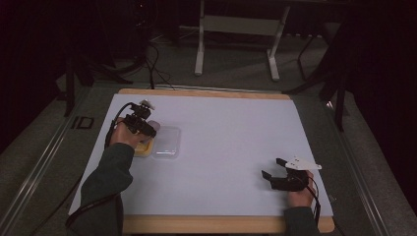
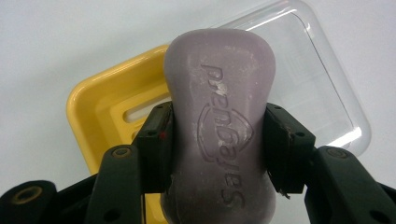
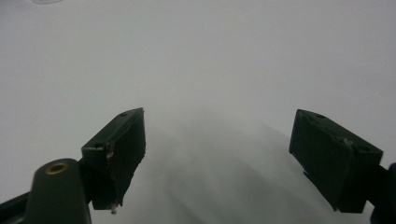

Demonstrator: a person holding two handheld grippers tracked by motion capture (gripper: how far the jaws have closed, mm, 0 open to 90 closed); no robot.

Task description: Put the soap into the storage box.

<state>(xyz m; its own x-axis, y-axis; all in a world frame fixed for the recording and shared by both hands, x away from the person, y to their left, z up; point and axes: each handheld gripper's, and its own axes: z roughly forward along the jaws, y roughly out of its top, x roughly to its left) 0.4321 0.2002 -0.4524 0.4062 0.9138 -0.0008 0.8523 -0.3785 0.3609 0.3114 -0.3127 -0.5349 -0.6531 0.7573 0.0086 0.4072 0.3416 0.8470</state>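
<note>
The soap bar (image 2: 218, 135) is a dull mauve, with a raised brand name and a shield outline pressed into its face, dusted whitish along the letters. Behind it sits a bright yellow soap dish (image 2: 105, 105) (glossy, with a paler slot in its floor) and a clear, colourless lid (image 2: 322, 93). The left gripper (image 2: 218, 149) and right gripper (image 3: 219, 158) are matt black, with brass-coloured rivets. The table (image 1: 231, 142) is covered white, edged in light wood.
</note>
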